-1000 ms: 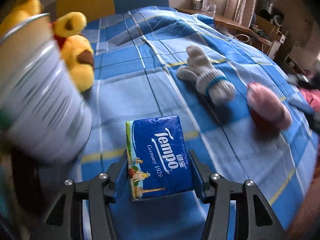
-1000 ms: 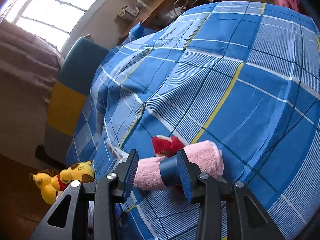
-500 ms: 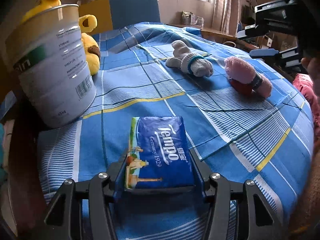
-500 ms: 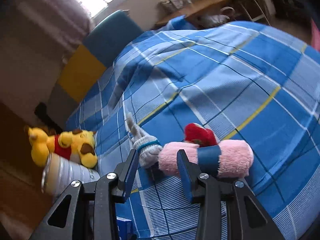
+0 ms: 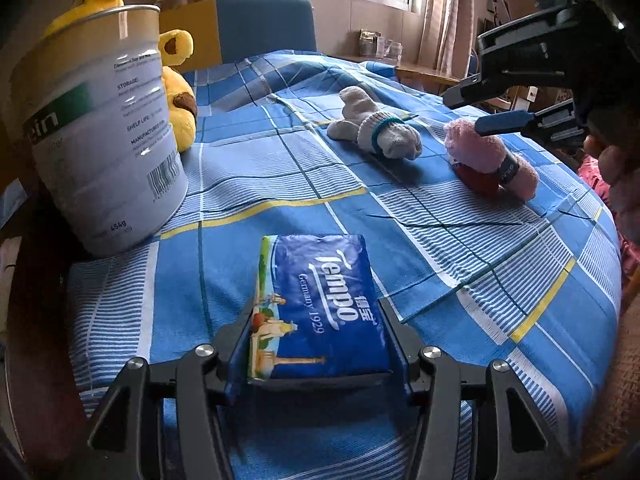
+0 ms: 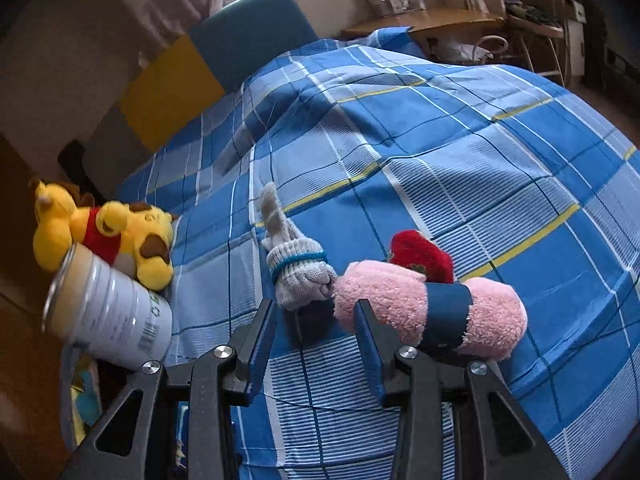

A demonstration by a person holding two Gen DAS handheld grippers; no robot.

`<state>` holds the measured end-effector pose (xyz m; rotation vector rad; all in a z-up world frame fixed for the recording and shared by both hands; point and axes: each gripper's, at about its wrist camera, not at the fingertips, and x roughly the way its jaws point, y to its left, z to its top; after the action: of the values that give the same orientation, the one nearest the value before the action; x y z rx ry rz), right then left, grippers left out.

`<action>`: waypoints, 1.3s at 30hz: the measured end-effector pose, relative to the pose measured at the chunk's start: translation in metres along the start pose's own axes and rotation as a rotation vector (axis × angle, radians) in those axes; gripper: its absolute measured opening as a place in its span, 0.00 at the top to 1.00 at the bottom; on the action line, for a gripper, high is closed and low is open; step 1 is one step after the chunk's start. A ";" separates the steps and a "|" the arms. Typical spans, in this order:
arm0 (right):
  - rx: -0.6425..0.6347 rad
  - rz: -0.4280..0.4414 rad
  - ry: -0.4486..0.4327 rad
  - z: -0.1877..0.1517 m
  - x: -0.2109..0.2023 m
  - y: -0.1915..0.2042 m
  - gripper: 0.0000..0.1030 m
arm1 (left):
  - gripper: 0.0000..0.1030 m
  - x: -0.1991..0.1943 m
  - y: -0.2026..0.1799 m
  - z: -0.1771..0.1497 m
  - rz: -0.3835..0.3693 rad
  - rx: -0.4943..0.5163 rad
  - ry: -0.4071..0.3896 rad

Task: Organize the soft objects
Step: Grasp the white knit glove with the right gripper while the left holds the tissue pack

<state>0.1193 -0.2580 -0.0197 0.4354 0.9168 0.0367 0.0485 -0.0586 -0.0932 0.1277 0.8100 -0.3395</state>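
My left gripper is shut on a blue Tempo tissue pack, low over the blue plaid bed cover. A grey rolled sock lies mid-bed; it also shows in the right wrist view. A pink rolled towel with a blue band lies against a red plush; the towel also shows in the left wrist view. My right gripper is open and empty, hovering just above the sock and the towel's end. A yellow plush bear lies at the left.
A white tin can stands at the bed's left edge beside the bear; it also shows in the right wrist view. A blue and yellow headboard is at the far end. A wooden desk with clutter stands beyond the bed.
The left gripper has lowered with the tissue pack and swung to face the can and sock. The right gripper has pulled back from the towel toward the sock, still open.
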 end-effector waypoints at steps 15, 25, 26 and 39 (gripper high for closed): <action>-0.420 -0.208 0.134 0.018 0.064 0.067 0.51 | 0.45 0.000 0.002 0.000 -0.017 -0.015 -0.004; -0.489 -0.304 0.210 0.029 0.109 0.072 0.62 | 0.45 0.000 0.004 0.000 -0.026 -0.023 -0.007; -0.476 -0.278 0.202 0.026 0.101 0.073 0.64 | 0.45 0.000 0.003 0.000 -0.026 -0.023 -0.008; -0.439 -0.142 0.219 -0.051 0.057 0.073 0.64 | 0.45 0.000 0.004 -0.001 -0.026 -0.022 -0.008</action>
<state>0.1261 -0.1615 -0.0625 -0.0441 1.1188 0.1554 0.0490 -0.0550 -0.0942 0.0956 0.8073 -0.3555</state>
